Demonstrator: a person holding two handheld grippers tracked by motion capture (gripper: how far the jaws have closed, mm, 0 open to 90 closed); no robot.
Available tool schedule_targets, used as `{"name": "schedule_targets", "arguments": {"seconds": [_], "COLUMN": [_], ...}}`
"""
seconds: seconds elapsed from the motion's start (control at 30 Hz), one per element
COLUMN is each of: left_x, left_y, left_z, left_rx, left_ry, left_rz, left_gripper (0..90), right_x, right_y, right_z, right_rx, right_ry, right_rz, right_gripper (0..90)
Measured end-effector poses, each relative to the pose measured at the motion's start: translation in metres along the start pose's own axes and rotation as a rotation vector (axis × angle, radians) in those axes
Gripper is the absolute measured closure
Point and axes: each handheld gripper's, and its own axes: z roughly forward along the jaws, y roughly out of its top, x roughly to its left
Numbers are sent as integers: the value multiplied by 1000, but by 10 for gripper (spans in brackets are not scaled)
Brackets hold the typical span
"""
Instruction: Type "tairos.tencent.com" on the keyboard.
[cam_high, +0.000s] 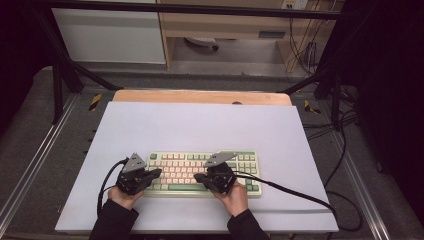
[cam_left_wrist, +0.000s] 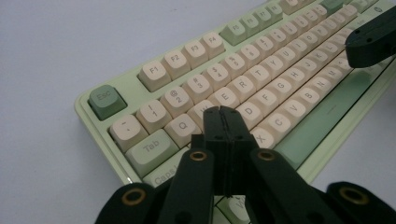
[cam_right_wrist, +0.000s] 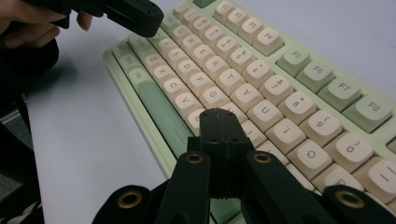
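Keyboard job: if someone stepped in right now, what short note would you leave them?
Left hand-held gripper: jaws shut, holding nothing, tip over the keyboard near its left letter keys.
Right hand-held gripper: jaws shut, holding nothing, tip over the bottom letter row near the space bar.
Keyboard: lies flat on the white sheet, near the person's edge.
Done: both tips are brought to the keys.
Left: whether a key is pressed cannot be told; the key work itself seems still to come.
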Motion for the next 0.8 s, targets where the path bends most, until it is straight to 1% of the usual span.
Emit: {"name": "schedule_targets", "arguments": {"seconds": [0.33, 0.57, 0.8], "left_x": [0, 0, 0], "left_y": [0, 0, 1], "left_z": [0, 0, 0], "left_rx": [-1, -2, -1], "left_ry": [0, 1, 2], "left_rz": [1, 1, 2], "left_gripper": [899, 899, 900], "right_x": [2, 1, 1], "right_y": [0, -2, -2], "right_z": [15, 18, 19], "right_rx": [27, 46, 44], "right_ry": [9, 2, 0], "right_rz": [3, -4, -6], "right_gripper": [900, 900, 900]}}
